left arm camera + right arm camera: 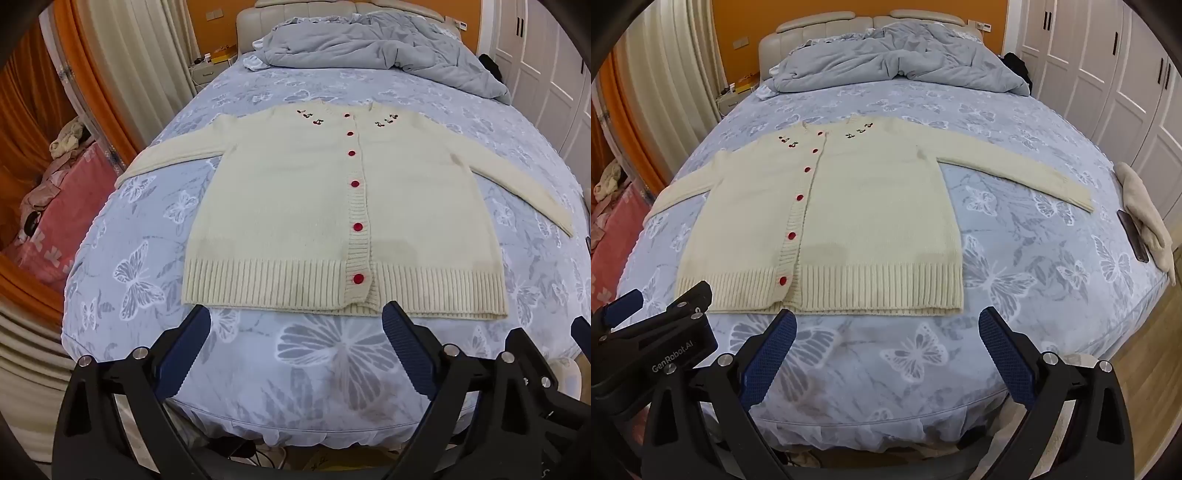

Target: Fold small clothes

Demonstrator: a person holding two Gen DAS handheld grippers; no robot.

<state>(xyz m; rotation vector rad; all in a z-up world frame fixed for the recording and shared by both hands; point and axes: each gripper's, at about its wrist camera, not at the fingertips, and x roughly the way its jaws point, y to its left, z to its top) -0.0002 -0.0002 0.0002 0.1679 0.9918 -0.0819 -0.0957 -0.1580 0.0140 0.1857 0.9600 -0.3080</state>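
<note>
A cream knit cardigan (295, 206) with red buttons and cherry embroidery lies flat and face up on the bed, both sleeves spread out to the sides; the right wrist view shows the cardigan (871, 221) too. My left gripper (295, 314) hovers open just short of the ribbed hem, nothing between its blue pads. My right gripper (886, 317) is open as well, near the hem's right half, empty. The left gripper (657, 306) shows at the lower left of the right wrist view.
The bed sheet (332, 369) is blue with white butterflies. A rumpled grey duvet (369, 40) lies at the head end. A beige cloth (1145, 218) and a dark phone (1132, 236) lie at the bed's right edge. Pink bedding (55, 221) sits left of the bed; white wardrobes (1108, 74) stand right.
</note>
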